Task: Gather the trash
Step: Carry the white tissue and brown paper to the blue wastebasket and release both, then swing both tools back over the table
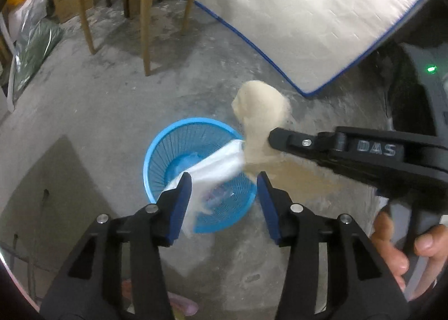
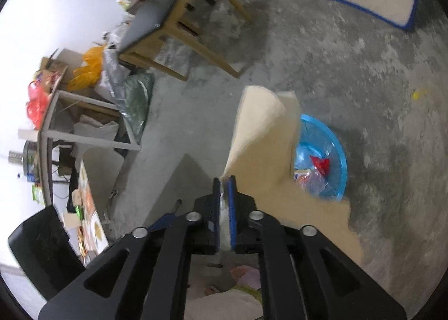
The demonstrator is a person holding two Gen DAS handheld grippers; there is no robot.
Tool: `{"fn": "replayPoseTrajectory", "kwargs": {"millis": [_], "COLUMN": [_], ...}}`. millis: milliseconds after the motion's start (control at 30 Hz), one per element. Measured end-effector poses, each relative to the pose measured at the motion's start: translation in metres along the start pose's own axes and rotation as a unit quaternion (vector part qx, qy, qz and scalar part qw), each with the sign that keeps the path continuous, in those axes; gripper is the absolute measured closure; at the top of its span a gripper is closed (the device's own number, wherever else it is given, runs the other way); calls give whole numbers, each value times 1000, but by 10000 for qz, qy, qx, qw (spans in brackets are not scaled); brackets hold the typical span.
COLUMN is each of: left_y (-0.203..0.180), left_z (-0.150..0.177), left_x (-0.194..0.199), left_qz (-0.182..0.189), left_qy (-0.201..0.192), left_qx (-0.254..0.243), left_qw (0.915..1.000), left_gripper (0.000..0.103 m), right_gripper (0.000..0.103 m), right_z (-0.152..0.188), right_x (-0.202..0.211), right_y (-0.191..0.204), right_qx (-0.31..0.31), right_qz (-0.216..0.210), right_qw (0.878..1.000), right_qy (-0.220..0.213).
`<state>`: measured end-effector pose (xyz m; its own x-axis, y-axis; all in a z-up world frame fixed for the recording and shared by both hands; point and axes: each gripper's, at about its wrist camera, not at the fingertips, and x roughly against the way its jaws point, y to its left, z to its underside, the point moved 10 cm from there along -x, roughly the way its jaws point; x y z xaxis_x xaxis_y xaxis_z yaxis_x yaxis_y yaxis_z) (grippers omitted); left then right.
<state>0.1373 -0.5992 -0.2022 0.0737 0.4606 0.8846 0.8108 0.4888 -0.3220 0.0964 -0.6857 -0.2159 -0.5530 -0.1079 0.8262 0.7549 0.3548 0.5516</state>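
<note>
The left gripper (image 1: 224, 180) is held open above the blue basket (image 1: 168, 135); a white bag (image 1: 215, 166) lies against its left pad only, not pressed. The right gripper (image 2: 224, 180) is closed on beige paper (image 2: 257, 124), which stands up beyond its tips, with the basket just past it to the right.

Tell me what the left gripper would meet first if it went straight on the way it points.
Probably the white plastic bag hanging just ahead of the left gripper, then the blue mesh plastic basket on the floor beneath it. Depth is hard to judge.
</note>
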Motion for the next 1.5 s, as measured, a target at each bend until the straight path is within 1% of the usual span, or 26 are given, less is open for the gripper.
{"fn": "replayPoseTrajectory", "kwargs": {"millis": [33,67,100,133,267,367,400,467,500,567,633,733,800,833,900,967,1033,1100,1167,1233,1300,1333,1400,1433,1467,1500], "left_y": [0,0,-1,-1,1,3,3,5,6,9,15,26,35,41,49,62,75,92,115,140,165,183,206,225,232,249], "left_z": [1,1,2,2,1,4,6,10,14,22,33,53,67,78,93,113,130,144,160,179,199,213,233,248,258,272], "left_x": [1,4,9,15,31,50,63,83,101,134,168,215,245,264,284,305,321,334,352,371,387,397,409,420,426,436], "left_qz": [23,82,116,130,157,217,232,225,224,132,13,-165,-213,-225,-278,-397,-476,-687,-909,-1065,-1125,-1178,-1257,-1336,-1374,-1417], "left_qy": [-7,-47,-90,-144,-289,-386,-445,-569,-700,-935,-1225,-1543,-1807,-2005,-2205,-2376,-2438,-2495,-2617,-2751,-2822,-2846,-2897,-2963,-2998,-3051], "left_qx": [52,94,87,40,-44,-72,-108,-157,-191,-258,-325,-323,-182,-112,-20,117,220,313,486,793,1092,1318,1579,1780,1887,2086], "left_qw": [10000,9999,9999,9998,9994,9990,9987,9980,9971,9952,9919,9874,9831,9794,9750,9705,9684,9654,9596,9522,9465,9422,9356,9288,9250,9183], "left_gripper": [52,51,51,49,46,44,43,42,41,34,30,25,22,20,20,20,20,20,20,20,20,20,20,20,20,20], "right_gripper": [77,73,66,64,63,63,62,56,52,46,37,34,33,33,33,33,33,33,32,25,25,25,25,25,25,25], "right_z": [-2,-3,-3,-3,0,6,9,17,22,37,52,82,102,110,125,140,155,173,190,206,222,230,245,254,261,269], "right_x": [-4,-11,-14,-16,-17,-6,-1,14,23,42,58,82,94,98,105,111,116,119,120,119,118,117,115,115,116,115], "right_y": [-2,-4,-3,-3,0,2,3,4,4,4,2,-3,-7,-6,-1,15,36,69,96,127,157,171,197,211,220,233], "right_qx": [-28,-20,11,59,170,272,321,433,500,650,739,893,991,1059,1205,1521,1826,2178,2467,2798,3082,3202,3371,3442,3502,3576], "right_qz": [53,123,173,225,210,162,148,104,76,-1,-99,-185,-90,-42,7,94,110,-78,-185,-280,-399,-464,-652,-762,-862,-1005], "right_qw": [10000,9999,9998,9997,9996,9994,9992,9986,9982,9970,9962,9947,9939,9932,9914,9864,9804,9730,9659,9564,9474,9434,9372,9342,9314,9275], "right_qy": [35,62,58,37,-17,-137,-181,-273,-327,-411,-460,-486,-472,-475,-504,-622,-725,-757,-761,-784,-762,-728,-620,-543,-483,-406]}}
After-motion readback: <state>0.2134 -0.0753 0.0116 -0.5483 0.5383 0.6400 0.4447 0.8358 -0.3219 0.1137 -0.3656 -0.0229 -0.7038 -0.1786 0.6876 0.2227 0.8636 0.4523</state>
